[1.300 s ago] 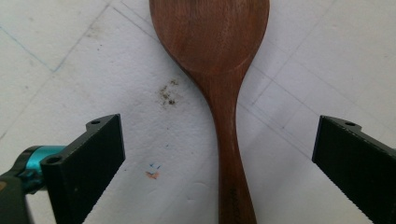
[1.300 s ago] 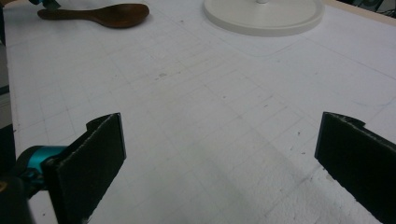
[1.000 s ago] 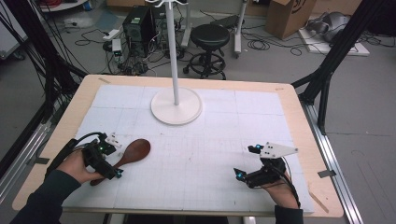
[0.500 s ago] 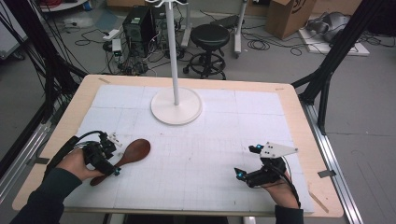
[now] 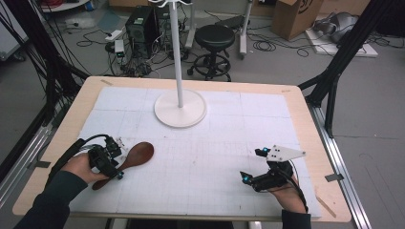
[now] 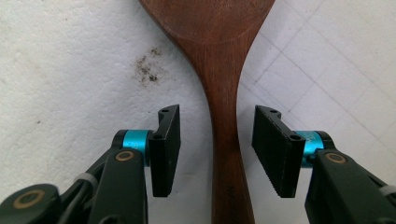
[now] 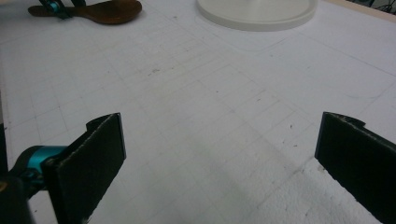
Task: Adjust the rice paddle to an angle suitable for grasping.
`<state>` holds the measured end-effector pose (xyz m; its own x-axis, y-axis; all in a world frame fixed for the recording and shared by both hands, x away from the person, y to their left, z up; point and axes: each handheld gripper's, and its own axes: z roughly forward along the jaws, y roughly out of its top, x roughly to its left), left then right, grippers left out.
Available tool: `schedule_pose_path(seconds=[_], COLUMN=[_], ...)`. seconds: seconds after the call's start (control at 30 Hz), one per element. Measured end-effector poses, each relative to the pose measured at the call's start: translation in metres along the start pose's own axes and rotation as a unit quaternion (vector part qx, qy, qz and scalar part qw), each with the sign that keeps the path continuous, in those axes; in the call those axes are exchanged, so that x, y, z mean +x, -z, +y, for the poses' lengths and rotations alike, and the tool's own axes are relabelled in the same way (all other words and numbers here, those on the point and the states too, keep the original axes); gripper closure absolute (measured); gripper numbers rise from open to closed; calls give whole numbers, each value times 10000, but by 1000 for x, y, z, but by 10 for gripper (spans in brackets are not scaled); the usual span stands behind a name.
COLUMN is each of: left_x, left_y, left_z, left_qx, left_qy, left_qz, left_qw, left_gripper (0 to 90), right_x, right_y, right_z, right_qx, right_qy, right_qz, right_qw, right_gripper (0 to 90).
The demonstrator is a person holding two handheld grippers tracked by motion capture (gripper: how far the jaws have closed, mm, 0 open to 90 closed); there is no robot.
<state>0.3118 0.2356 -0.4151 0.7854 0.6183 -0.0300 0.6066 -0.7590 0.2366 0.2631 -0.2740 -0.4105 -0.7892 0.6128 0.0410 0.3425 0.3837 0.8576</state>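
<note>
Your left gripper [image 6: 217, 149] sits low over the wooden spoon [image 5: 131, 157], which lies flat on the white gridded tabletop [image 5: 215, 143] near its left front corner, bowl pointing toward the middle and handle running back under your left hand [image 5: 83, 167]. You have lined the fingers [image 6: 168, 149] up on either side of the narrow neck just behind the bowl, which looks like a sensible place to take it: the handle is slimmest there, and the pads can bear on its two edges. The jaws have just been closing with the spoon between them, but in the left gripper view a strip of tabletop shows on each side of the wood, so the fingers are not yet pressing on it; the spoon rests on the tabletop under its own weight. Your right gripper [image 5: 260, 167] waits well apart at the right front of the tabletop, its fingers [image 7: 88, 163] spread wide with nothing between them, aimed across the grid toward the spoon and the round white base of the stand [image 5: 180, 108]. Kept there, it stays out of the left hand's way and is free to help later, I would judge.
</note>
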Motion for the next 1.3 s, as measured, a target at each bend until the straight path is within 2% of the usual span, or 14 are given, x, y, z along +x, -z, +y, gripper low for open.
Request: schedule_pose_path(seconds=[0.03,0.2,0.23,0.47,0.63,0.77,0.9,1.03,1.13,1.3], left_x=[1,1,0,-2,-2,-2,-1,-1,-2,-2], left_y=[0,0,-1,1,0,0,1,0,1,2], left_z=[0,0,0,0,0,0,1,0,-1,-1], left_qx=[-34,-18,-86,-41,-64,-38,-25,-57,-81,-158], left_qy=[61,17,85,-96,-25,-182,-122,-173,-343,-418], left_qz=[-9,24,30,9,-38,-30,-33,-42,2,-59], left_qw=[10000,10000,9999,9999,10000,9998,9999,9998,9994,9990], left_gripper=[563,593,603,737,749,742,758,782,783,784], right_x=[0,0,0,0,0,0,-1,-1,-1,-1], right_y=[0,0,0,-1,-1,-2,-1,1,1,2], right_z=[0,0,0,0,0,0,0,0,0,0], right_qx=[-8,-15,-13,1,25,71,40,21,29,18], right_qy=[10,32,35,27,25,83,53,64,62,68], right_qz=[-8,-20,-25,-1,-7,-27,-46,-75,-87,-102], right_qw=[10000,10000,10000,10000,10000,9999,10000,9999,9999,9999], right_gripper=[9,9,9,9,9,9,9,9,9,9])
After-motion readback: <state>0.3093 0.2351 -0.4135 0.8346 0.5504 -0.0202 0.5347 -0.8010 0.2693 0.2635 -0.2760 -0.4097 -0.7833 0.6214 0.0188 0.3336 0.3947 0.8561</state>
